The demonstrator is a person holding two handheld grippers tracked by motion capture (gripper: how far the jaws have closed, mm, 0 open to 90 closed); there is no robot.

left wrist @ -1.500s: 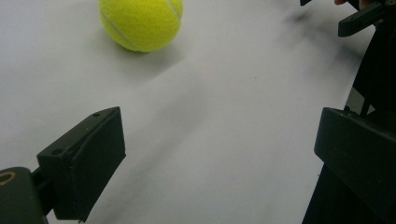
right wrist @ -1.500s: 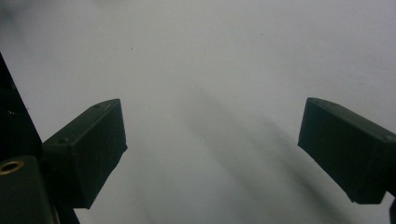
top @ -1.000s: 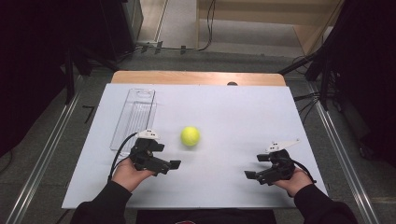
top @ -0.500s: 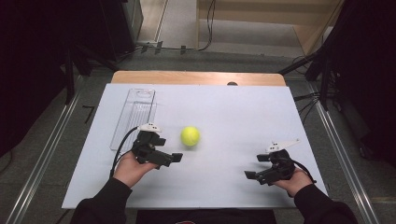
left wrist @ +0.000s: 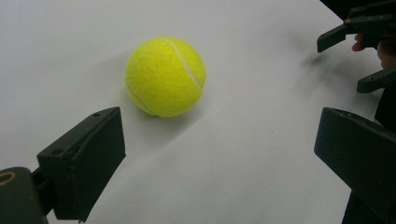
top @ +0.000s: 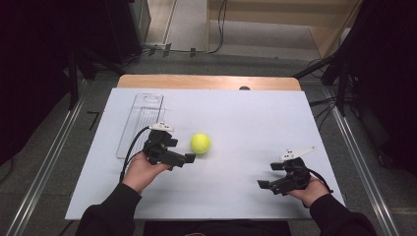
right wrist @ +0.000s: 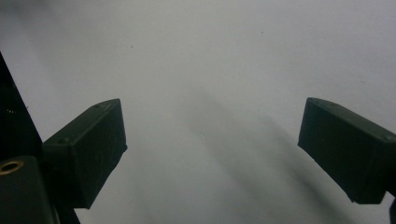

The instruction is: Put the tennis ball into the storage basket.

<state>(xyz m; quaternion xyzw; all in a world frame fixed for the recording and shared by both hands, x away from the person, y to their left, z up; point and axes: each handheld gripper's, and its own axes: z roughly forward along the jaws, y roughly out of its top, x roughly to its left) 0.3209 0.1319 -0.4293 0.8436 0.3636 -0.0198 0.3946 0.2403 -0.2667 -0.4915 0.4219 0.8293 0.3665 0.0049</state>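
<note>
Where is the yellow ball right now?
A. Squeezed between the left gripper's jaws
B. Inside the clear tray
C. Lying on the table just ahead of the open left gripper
C: the yellow ball lies on the white table, just beyond the left gripper, whose jaws stand wide apart and touch nothing.

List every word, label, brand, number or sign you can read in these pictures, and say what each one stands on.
There is no readable text.
Tennis ball: a white seam, no brand mark on the side that faces the camera.
Clear tray: no label to be seen.
Left gripper and right gripper: plain black jaws, no marking.
White table: blank.
</note>
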